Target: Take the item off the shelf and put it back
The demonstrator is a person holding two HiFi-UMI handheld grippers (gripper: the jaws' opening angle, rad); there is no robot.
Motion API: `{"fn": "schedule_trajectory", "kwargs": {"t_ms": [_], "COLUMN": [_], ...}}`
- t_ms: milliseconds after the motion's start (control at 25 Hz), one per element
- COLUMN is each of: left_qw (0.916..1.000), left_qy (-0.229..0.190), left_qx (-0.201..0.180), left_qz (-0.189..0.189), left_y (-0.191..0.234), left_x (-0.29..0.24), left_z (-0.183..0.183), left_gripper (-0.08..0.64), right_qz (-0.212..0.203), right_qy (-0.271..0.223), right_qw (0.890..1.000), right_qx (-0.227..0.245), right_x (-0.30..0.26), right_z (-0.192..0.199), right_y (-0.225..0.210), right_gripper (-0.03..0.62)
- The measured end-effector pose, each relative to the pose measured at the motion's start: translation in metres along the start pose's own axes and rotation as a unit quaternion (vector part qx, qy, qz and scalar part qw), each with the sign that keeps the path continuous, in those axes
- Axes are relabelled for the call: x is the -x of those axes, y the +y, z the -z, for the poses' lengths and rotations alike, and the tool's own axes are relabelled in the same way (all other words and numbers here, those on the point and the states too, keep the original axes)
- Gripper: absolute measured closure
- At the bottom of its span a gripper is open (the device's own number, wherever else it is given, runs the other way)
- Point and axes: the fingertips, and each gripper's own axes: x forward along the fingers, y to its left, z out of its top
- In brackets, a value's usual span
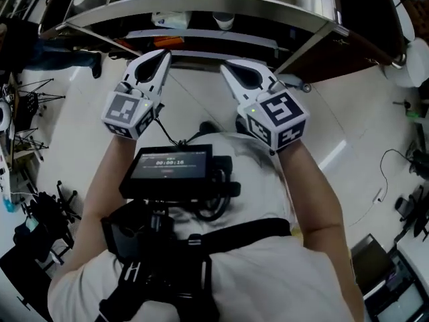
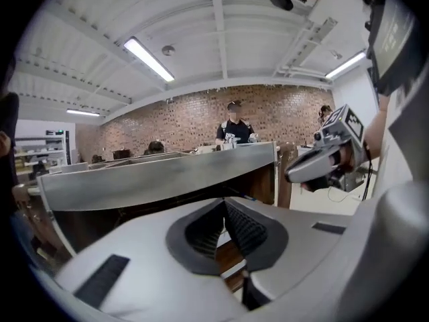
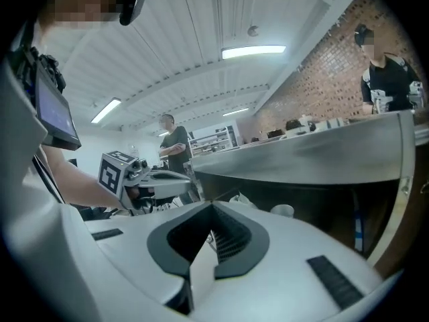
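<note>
Strapped to the person's chest, a small monitor (image 1: 171,170) sits below both grippers. Ahead, the left gripper (image 1: 163,54) and right gripper (image 1: 227,66) hover just short of the shelf (image 1: 201,5), each with jaws together on nothing. A white cup (image 1: 223,21), likely the item, stands on the lower level, untouched. Whether the task is unstarted or already finished, I cannot tell.

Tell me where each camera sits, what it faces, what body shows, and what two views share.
Head view: on the head, steeply downward; forearms, left gripper, right gripper, curved grey metal shelf.
Left gripper view: on that gripper, along shut jaws toward the shelf.
Right gripper view: likewise, from the right, jaws shut.
Shared: each shows the other gripper.
</note>
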Motion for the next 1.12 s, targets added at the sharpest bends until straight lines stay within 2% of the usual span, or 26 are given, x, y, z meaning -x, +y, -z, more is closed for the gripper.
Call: {"fn": "schedule_trajectory", "kwargs": {"t_ms": [240, 320, 680, 1120], "left_qw": [0.997, 0.9958, 0.994, 0.9944], "left_qy": [-0.037, -0.046, -0.062, -0.057], "left_qx": [0.068, 0.079, 0.09, 0.087], "left_qz": [0.01, 0.007, -0.001, 0.014], "left_y": [-0.008, -0.009, -0.012, -0.017], "left_x": [0.036, 0.045, 0.062, 0.051], "left_z": [-0.006, -0.01, -0.015, -0.015], "left_gripper": [0.558, 0.558, 0.558, 0.558], "right_qz": [-0.022, -0.03, -0.053, -0.053], "right_qy": [-0.026, -0.034, -0.033, -0.043], "right_qw": [0.999, 0.999, 0.996, 0.996], "right_qx": [0.014, 0.021, 0.056, 0.049], "right_x": [-0.008, -0.009, -0.011, -0.011], "right_z": [-0.034, -0.044, -0.052, -0.055], "right_y": [0.015, 0.021, 0.047, 0.041], "right_gripper": [0.584, 0.584, 0.587, 0.588]}}
